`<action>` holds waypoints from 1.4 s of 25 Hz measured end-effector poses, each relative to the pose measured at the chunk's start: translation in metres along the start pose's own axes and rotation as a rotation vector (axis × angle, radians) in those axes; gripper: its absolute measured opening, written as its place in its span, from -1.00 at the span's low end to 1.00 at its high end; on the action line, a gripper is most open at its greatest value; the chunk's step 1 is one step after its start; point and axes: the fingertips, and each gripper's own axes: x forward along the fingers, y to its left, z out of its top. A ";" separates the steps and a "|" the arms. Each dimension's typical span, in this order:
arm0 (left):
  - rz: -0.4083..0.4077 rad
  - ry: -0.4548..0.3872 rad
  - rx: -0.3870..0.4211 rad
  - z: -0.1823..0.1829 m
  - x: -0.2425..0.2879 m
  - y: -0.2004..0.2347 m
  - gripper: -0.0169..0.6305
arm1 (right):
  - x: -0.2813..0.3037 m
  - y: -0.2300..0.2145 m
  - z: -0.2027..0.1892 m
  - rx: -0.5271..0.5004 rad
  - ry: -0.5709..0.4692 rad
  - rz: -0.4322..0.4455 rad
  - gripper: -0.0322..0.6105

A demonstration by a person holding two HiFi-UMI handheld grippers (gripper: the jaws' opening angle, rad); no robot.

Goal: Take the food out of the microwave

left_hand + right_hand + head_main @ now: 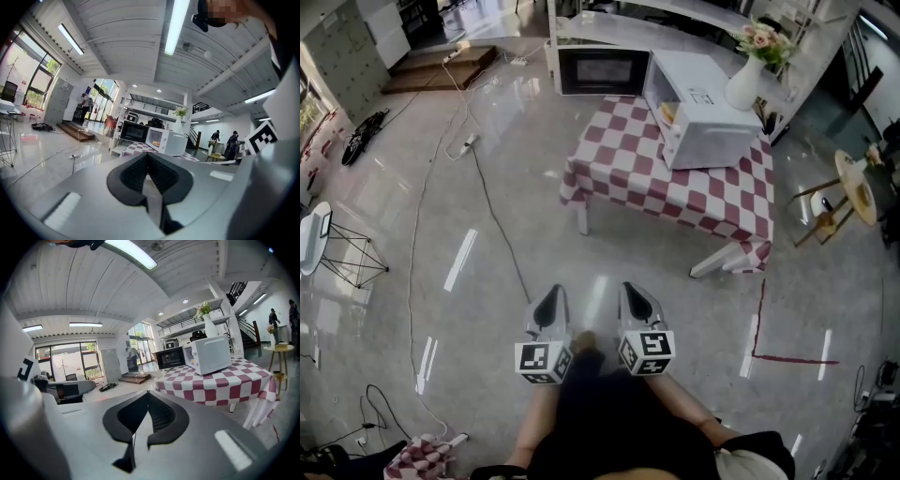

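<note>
A: Status on the food pull?

B: Barely begun. A white box-shaped microwave (pixel 712 112) is seen on the red-and-white checked counter (pixel 628 183). Its dark-windowed door (pixel 598 70) appears swung open, and the yellowish food (pixel 667 113) is visible inside, not yet touched.

A: Grippers?

B: The left gripper (pixel 550 298) is pressed together, with nothing between the jaws. The right gripper (pixel 635 296) is likewise pressed together and empty. Both are held low in front of the person, well apart from the counter, with glossy grey floor (pixel 506 234) between.

A: What's left?

B: Nearly everything. The counter has to be approached and the food reached through the open door, pinched and brought out. Only the door opening looks done. The white vase of pink flowers (pixel 742 86) on the microwave top should be kept clear of.
</note>
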 end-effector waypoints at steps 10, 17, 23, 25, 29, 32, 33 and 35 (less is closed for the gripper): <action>-0.029 0.004 0.019 0.013 0.031 0.034 -0.92 | 0.045 0.009 0.011 0.010 -0.021 -0.025 -0.90; -0.057 0.010 0.013 0.014 0.046 0.050 -0.92 | 0.063 0.019 0.011 0.010 -0.022 -0.041 -0.90; -0.078 0.019 -0.006 0.012 0.051 0.051 -0.92 | 0.062 0.014 0.012 0.002 -0.014 -0.078 -0.90; -0.082 0.024 -0.009 0.010 0.052 0.050 -0.92 | 0.060 0.013 0.011 0.002 -0.012 -0.086 -0.90; -0.097 0.037 -0.006 0.006 0.053 0.045 -0.92 | 0.058 0.009 0.008 0.010 -0.009 -0.099 -0.90; -0.100 0.049 -0.003 0.001 0.055 0.044 -0.92 | 0.061 0.007 0.005 0.014 -0.005 -0.095 -0.90; -0.098 0.051 -0.003 0.000 0.056 0.045 -0.92 | 0.062 0.006 0.005 0.015 -0.003 -0.092 -0.90; -0.094 0.049 -0.003 0.002 0.061 0.047 -0.92 | 0.068 0.005 0.006 0.019 -0.003 -0.089 -0.90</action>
